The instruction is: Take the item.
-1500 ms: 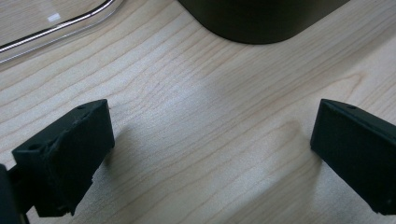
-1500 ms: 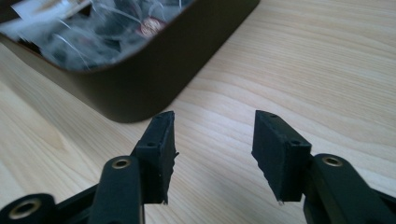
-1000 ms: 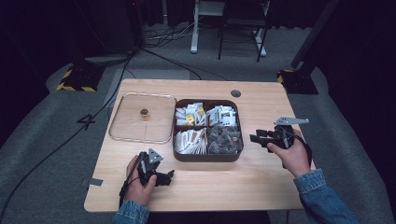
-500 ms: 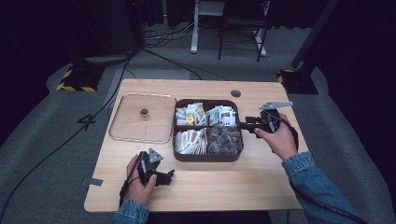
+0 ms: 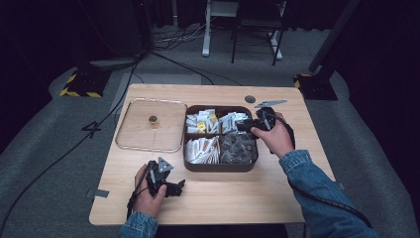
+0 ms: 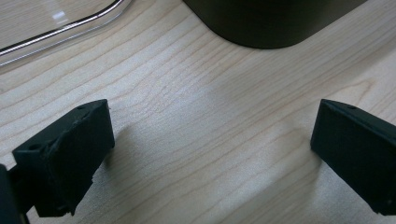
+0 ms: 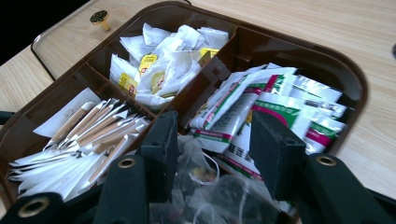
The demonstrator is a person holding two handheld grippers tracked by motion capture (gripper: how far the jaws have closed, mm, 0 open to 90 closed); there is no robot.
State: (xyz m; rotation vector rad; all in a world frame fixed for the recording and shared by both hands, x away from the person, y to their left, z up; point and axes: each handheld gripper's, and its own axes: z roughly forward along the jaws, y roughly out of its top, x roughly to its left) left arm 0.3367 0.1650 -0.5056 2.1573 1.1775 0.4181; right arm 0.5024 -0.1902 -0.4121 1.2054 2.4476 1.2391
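Your right gripper (image 5: 243,125) hangs over the far right compartment of the brown divided tray (image 5: 220,166), its jaws partly apart with nothing pinched between them; in the right gripper view those jaws frame the green-and-white sachets (image 7: 275,105) below and beyond them, without touching any. The tray sits mid-table on the wooden table (image 5: 223,198). Its four compartments hold, far left, white packets with yellow labels (image 7: 156,70); far right, the green-and-white sachets; near left, long paper sachets (image 5: 202,148); near right, clear pouches with dark contents (image 5: 238,148). Just left of the tray lies the clear lid (image 5: 148,126), flat on the table, its small gold knob (image 5: 153,119) facing up. Your left gripper (image 5: 173,187) rests low on the table near the front edge, close to the tray's near left corner, jaws wide apart with bare wood between them.
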